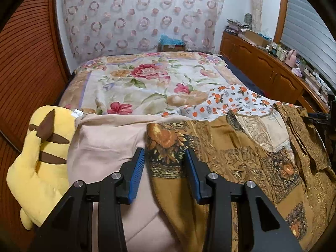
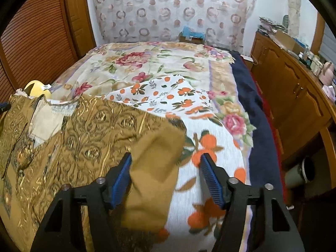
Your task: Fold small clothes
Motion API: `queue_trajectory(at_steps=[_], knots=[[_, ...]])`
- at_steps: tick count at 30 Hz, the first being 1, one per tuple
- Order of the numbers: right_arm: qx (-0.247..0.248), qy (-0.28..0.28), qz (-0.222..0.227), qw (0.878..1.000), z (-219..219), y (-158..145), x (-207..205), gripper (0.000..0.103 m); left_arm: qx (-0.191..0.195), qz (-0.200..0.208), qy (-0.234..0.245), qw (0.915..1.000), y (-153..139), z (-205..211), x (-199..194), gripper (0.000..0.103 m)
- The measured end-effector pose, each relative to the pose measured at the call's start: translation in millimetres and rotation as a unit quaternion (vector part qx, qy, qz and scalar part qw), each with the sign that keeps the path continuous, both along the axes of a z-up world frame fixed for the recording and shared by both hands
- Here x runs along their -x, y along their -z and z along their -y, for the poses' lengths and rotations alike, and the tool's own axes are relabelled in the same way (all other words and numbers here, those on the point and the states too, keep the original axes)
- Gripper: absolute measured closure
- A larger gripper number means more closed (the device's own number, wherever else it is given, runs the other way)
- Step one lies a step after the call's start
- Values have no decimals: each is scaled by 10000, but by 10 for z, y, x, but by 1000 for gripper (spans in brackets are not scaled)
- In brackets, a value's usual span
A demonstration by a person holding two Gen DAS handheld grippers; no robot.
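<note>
Ok so closest to my cams: the left gripper (image 1: 164, 157) has its blue pads (image 1: 137, 173) partly apart, sitting over the left edge of the brown patterned garment (image 1: 241, 163). The fabric runs between the fingers, but I can't see either pad actually pressing on it, so I'd call that a gap with nothing pinched. Just left of that edge there's a plain pinkish cloth (image 1: 109, 138) lying partly under the garment.

The right gripper (image 2: 166, 163) is spread wider. A plain mustard flap of the same garment (image 2: 155, 180) sits between its fingers, up against the left pad (image 2: 121, 180), while the right pad (image 2: 212, 180) is clear of it and over the white cloth with orange fruit print (image 2: 201, 147). That view is blurry, so I can't tell if the left pad really touches the flap. No earlier frame to compare, so that's all I've got on the jaws.

The garment itself lies spread across the near end of the bed, neckline pointing away from me, overlapping the orange-print cloth on its far and right side.

Further out: a yellow plush toy (image 1: 40, 163) at the left edge, the floral bedspread (image 1: 147, 79) covering the rest of the mattress, a wooden sideboard (image 1: 268, 71) along the right, and a ring-patterned curtain (image 1: 142, 16) at the back.
</note>
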State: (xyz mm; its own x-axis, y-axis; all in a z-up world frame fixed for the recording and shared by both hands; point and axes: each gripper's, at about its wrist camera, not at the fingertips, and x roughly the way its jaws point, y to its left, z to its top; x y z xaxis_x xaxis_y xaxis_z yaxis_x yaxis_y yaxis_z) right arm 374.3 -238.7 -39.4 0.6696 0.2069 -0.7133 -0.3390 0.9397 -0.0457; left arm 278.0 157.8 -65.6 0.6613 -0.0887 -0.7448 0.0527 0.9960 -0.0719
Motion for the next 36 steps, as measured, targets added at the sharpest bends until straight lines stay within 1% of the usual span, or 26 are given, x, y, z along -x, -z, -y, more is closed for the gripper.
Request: queue_trajectory(at_steps=[1,2,3,4,5,6,7,10,13,17,21,24,27,29,32,34,36], knots=[[45,-39,11,10000,-25,8,-11,54,73,-63,80,9999,2,10,-17,62],[79,-97,14,9999,-54,17,-16,59,65,-54,113,9999,-8,24,-19,65],[89,-141,9,9999,-73,24,-18,69,40,-28,158,9999,-15,42,-11,83],[100,-197,-1,9998,-104,21,-24,81,11,-26,258,9997,-31,82,-1,95],[119,-286,27,9995,-145,23,1,86,10,14,292,9996,-52,104,13,98],[149,-335,87,9993,-152,5,25,93,23,85,327,9994,-79,128,45,99],[178,-362,194,9990,-174,-17,71,95,65,162,434,9989,-122,174,95,99],[44,-401,480,9980,-165,-118,237,97,41,363,563,9977,-243,307,251,99],[-113,-419,771,9961,-126,-247,472,98,103,579,667,9960,-383,392,441,99],[-406,-441,1116,9919,9,-404,895,98,212,859,766,9931,-538,472,757,99],[-603,-517,1322,9880,134,-458,1352,99,314,1087,821,9902,-625,506,1159,99],[-667,-516,1453,9858,253,-456,1728,99,343,1193,771,9893,-639,486,1404,99],[-726,-520,1545,9840,336,-439,1994,99,418,1296,690,9883,-631,433,1684,99],[-779,-512,1591,9828,418,-376,2210,99,506,1353,625,9875,-609,395,1915,99],[-814,-521,1619,9821,531,-265,2524,99,539,1399,586,9870,-582,374,2163,99],[-879,-527,1584,9820,596,-179,2704,99,623,1429,532,9863,-555,354,2341,99],[-916,-520,1517,9828,661,-127,2849,99,624,1462,506,9860,-530,358,2500,99]])
